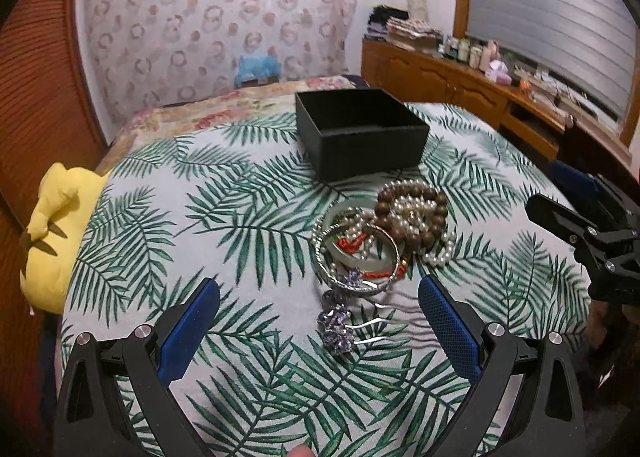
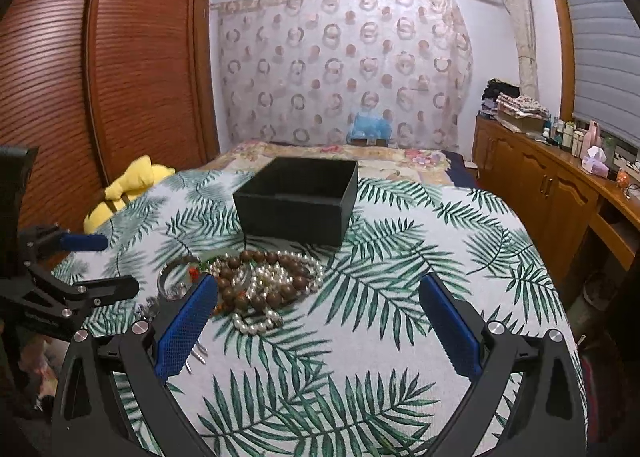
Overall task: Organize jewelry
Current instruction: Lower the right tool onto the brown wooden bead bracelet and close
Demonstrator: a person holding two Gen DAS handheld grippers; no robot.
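We hold our left gripper point(image 1: 319, 311) spread wide above a purple hairpin point(image 1: 340, 327); our right gripper point(image 2: 318, 303) gapes too. The jewelry pile point(image 1: 382, 235) lies before the open black box point(image 1: 360, 133) on the leaf-print table point(image 1: 168, 225). No writing is legible.

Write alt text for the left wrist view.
The open left claw hovers over a leaf-print cloth, its blue fingers either side of a purple-jewelled hairpin. Beyond it lies a heap of bangles, wooden beads and pearls, with an open black box behind. The right claw enters at right.
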